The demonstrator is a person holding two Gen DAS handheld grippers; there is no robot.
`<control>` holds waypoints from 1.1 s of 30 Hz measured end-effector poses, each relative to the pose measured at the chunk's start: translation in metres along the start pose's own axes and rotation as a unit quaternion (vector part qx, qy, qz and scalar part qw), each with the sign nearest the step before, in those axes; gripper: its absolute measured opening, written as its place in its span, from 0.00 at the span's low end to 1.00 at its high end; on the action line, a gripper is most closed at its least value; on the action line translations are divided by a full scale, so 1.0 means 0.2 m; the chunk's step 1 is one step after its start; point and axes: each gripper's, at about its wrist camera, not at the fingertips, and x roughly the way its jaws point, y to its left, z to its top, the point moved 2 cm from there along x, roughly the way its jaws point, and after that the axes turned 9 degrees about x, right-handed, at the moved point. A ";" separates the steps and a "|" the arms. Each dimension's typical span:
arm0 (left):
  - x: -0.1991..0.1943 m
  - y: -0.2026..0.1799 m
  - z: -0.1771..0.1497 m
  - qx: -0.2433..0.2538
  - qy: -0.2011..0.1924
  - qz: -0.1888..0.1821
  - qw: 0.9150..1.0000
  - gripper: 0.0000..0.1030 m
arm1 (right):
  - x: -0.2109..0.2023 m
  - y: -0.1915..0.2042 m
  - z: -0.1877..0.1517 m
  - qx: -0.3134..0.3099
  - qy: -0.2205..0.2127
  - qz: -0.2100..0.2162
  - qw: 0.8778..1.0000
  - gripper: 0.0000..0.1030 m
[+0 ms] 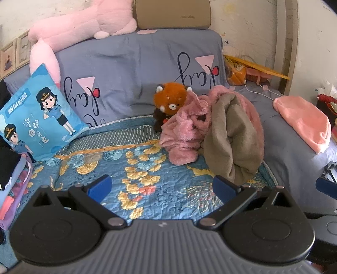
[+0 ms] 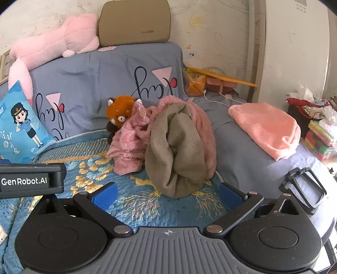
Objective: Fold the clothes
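Soft toys: two, one large pink plush toy [image 1: 84, 25] and one small orange plush animal [image 1: 170, 101]. Cushions: two, one blue cartoon-print cushion [image 1: 42, 113] and one tan headrest cushion [image 1: 172, 13]. Clothes: one crumpled pink-and-grey fleece garment [image 1: 221, 128], one folded peach piece [image 1: 303, 122] and one stack of folded items [image 1: 12, 179]; grippers: two, left gripper [image 1: 162, 188] and right gripper [image 2: 168, 192], jaws spread wide.

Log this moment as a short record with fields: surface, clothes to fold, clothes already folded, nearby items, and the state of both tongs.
surface: bed with floral quilt
to fold: crumpled pink fleece with taupe lining, in a heap on the quilt
folded: coral garment lying flat, to the right of the heap
nearby: red panda toy touching the heap; blue cushion at left
left tongs: open, empty, short of the heap
right tongs: open, empty, just before the lining
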 end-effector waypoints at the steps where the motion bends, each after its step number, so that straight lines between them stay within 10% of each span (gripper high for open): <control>1: 0.00 0.00 0.00 0.001 0.000 0.000 1.000 1.00 | 0.00 0.00 0.00 -0.001 0.001 -0.001 1.000 1.00; 33: -0.06 -0.02 0.05 -0.003 0.001 0.017 1.000 1.00 | -0.06 0.04 -0.01 -0.005 -0.012 -0.002 1.000 1.00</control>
